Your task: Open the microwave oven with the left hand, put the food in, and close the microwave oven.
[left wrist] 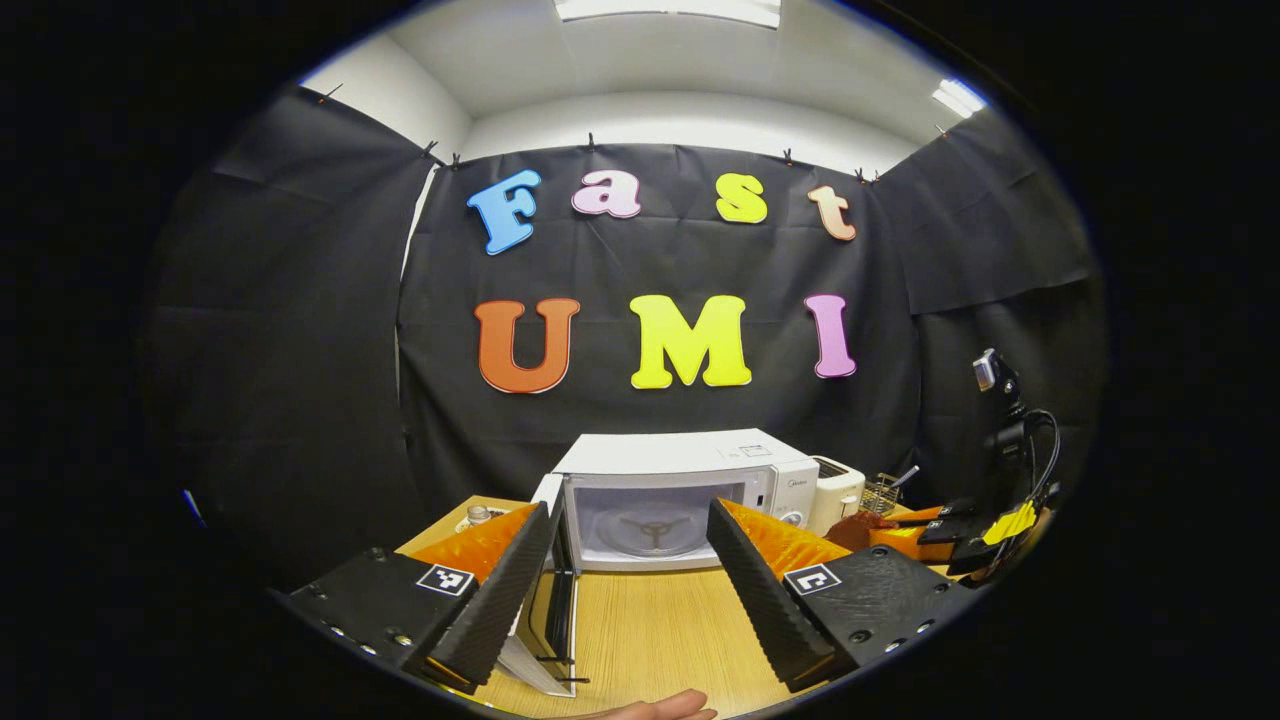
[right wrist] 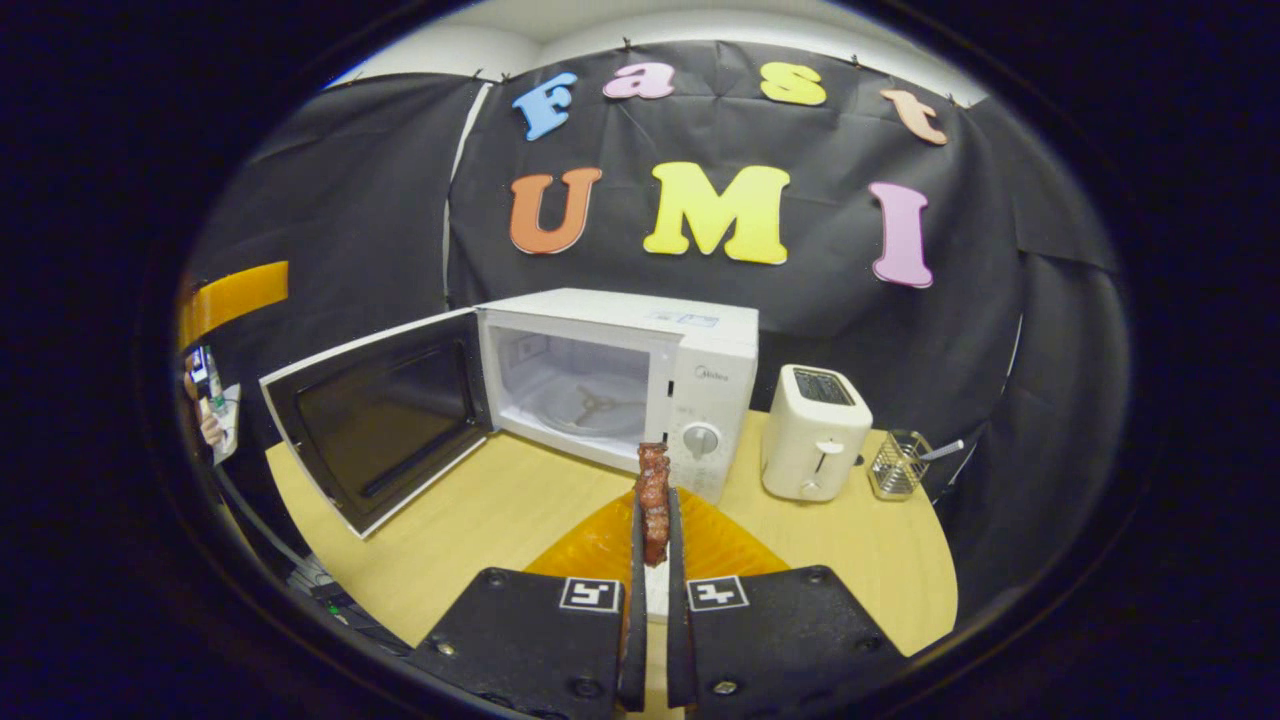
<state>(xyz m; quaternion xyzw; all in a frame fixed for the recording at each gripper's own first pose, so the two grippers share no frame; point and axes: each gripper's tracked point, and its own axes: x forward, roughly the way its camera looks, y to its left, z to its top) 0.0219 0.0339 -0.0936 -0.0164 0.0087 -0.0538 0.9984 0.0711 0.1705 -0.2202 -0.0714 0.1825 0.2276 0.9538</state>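
1. Reddish-brown and lumpy, the food (right wrist: 653, 500) is standing upright in the lower middle of the right gripper view, pinched between the right gripper (right wrist: 652, 545) fingers, which are sitting nearly closed on it.
2. It is looking light and fairly stiff, perhaps slightly greasy; holding it low on its length, as now, is probably keeping it from tipping.
3. The microwave (right wrist: 640, 375) is sitting in the centre of that view with its door (right wrist: 375, 420) swinging wide toward the left, the glass turntable (right wrist: 590, 405) showing bare inside.
4. In the left gripper view, the left gripper (left wrist: 630, 570) is hanging wide open and holding nothing, its fingers framing the microwave cavity (left wrist: 650, 525).
5. A white toaster (right wrist: 815, 430) is standing right of the microwave on the wooden table (right wrist: 500, 520).
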